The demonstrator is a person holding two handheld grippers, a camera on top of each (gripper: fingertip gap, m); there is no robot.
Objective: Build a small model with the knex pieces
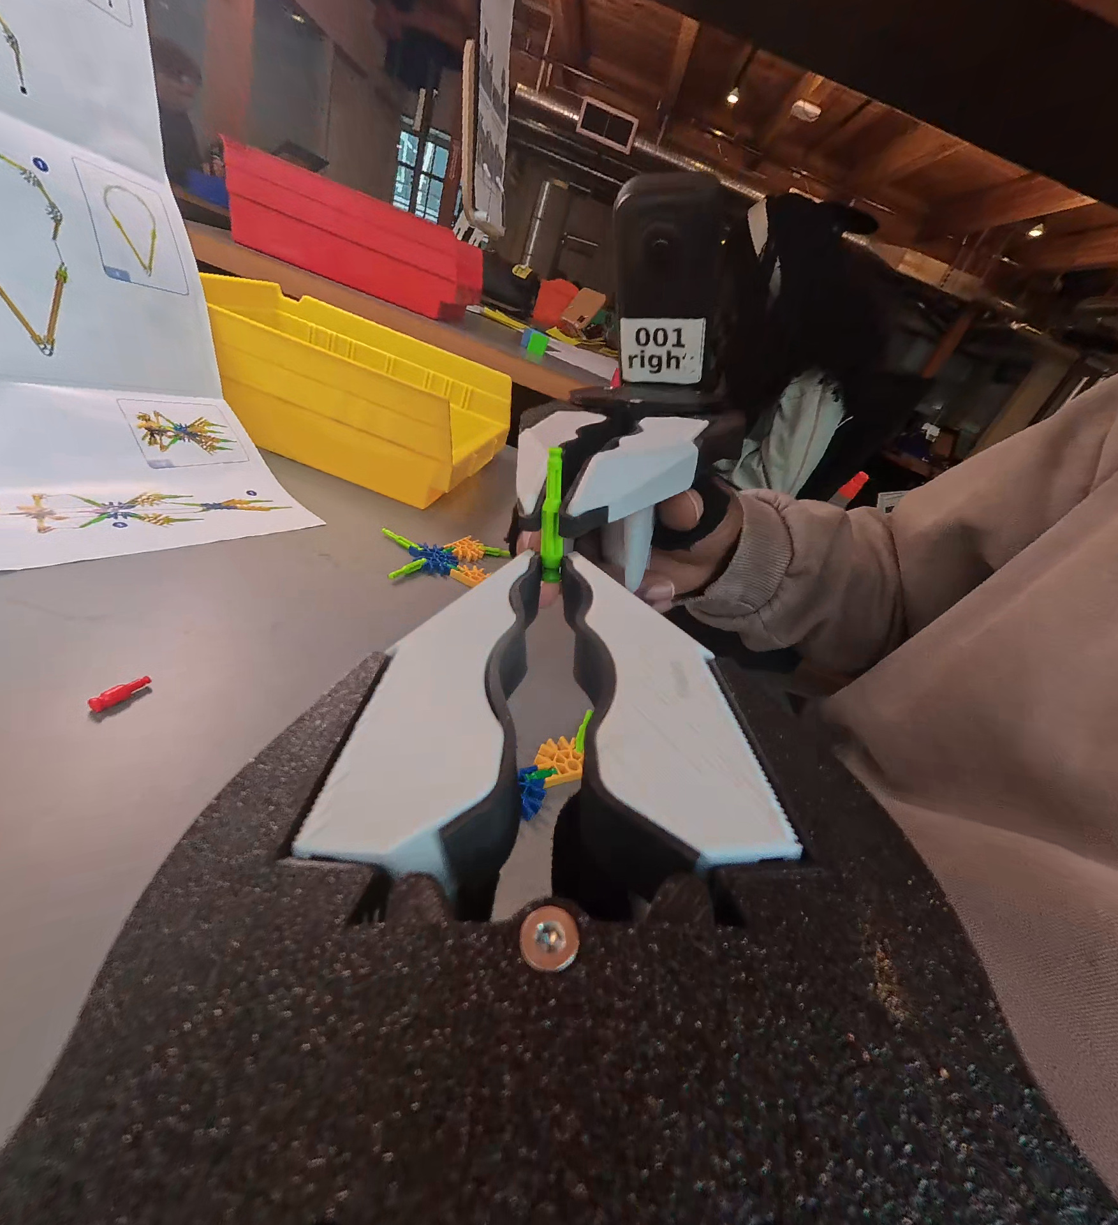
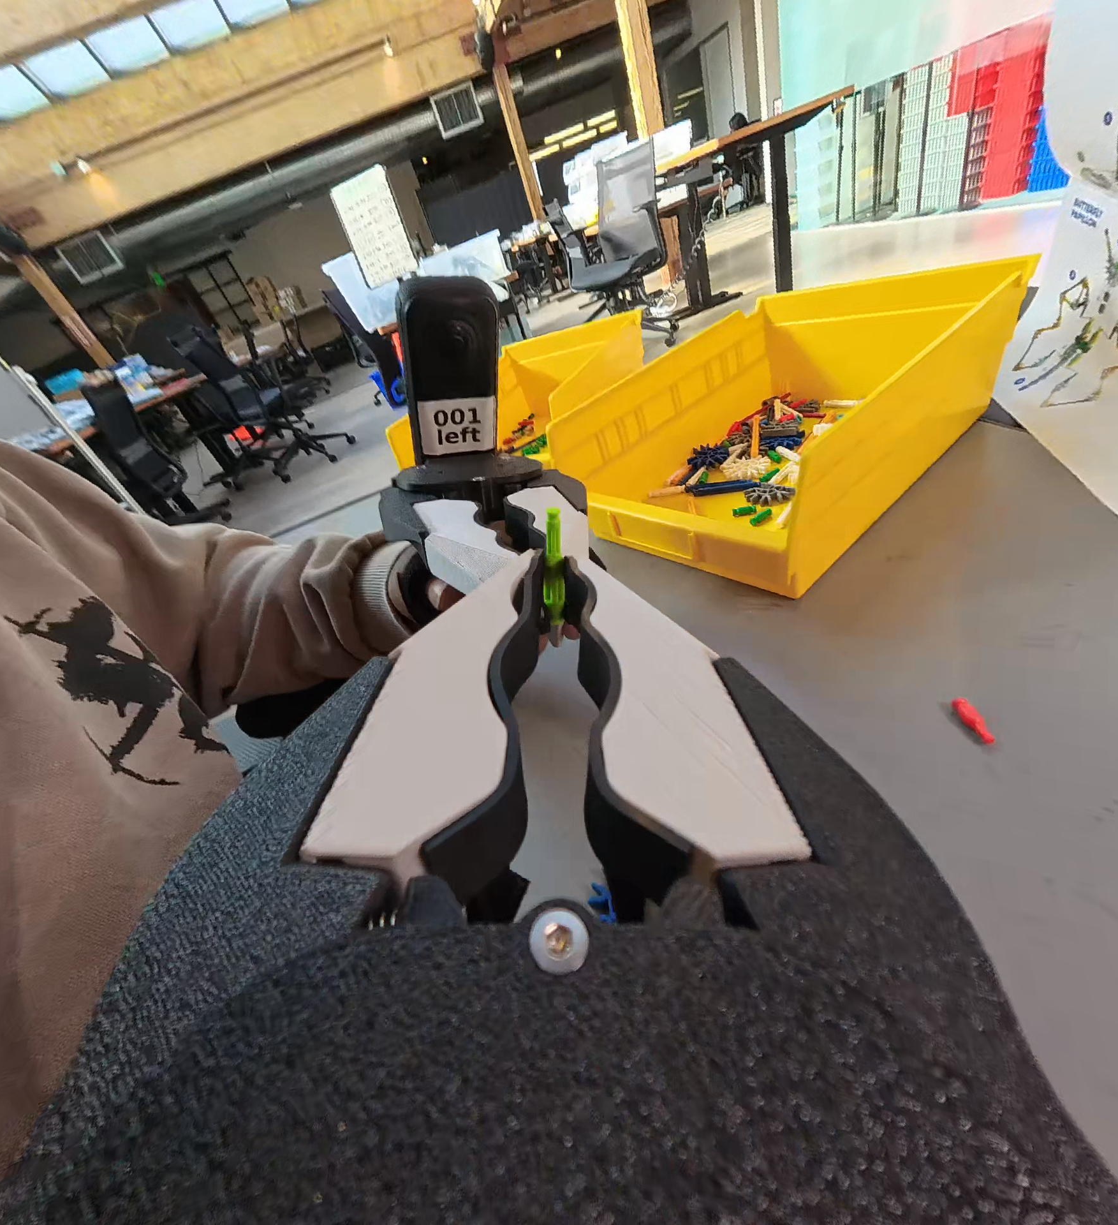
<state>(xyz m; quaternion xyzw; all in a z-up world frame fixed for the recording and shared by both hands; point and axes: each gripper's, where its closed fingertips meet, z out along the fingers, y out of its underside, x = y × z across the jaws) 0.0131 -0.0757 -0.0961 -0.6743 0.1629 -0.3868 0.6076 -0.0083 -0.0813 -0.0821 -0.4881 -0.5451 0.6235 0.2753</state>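
Note:
A short green plastic rod (image 1: pixel 551 514) stands upright between my two grippers, which face each other above the grey table (image 1: pixel 145 663). My left gripper (image 1: pixel 548 569) is shut on the rod's lower end. My right gripper (image 1: pixel 546 527) is shut on its middle. In the right wrist view the rod (image 2: pixel 553 570) sits pinched between the right gripper's (image 2: pixel 553 586) tips, with the left gripper (image 2: pixel 529 524) just beyond. A small assembly of blue, orange and green connector pieces (image 1: pixel 450 557) lies on the table behind. A similar piece (image 1: pixel 556 762) shows under my left fingers.
A loose red rod (image 1: pixel 120 693) lies on the table to the left; it also shows in the right wrist view (image 2: pixel 973 721). A yellow bin (image 2: pixel 874 530) holds several loose pieces, with a second one behind. A red bin (image 1: pixel 344 232) and a standing instruction sheet (image 1: pixel 66 331) are beyond. Less than 4 cm separates the two grippers' tips.

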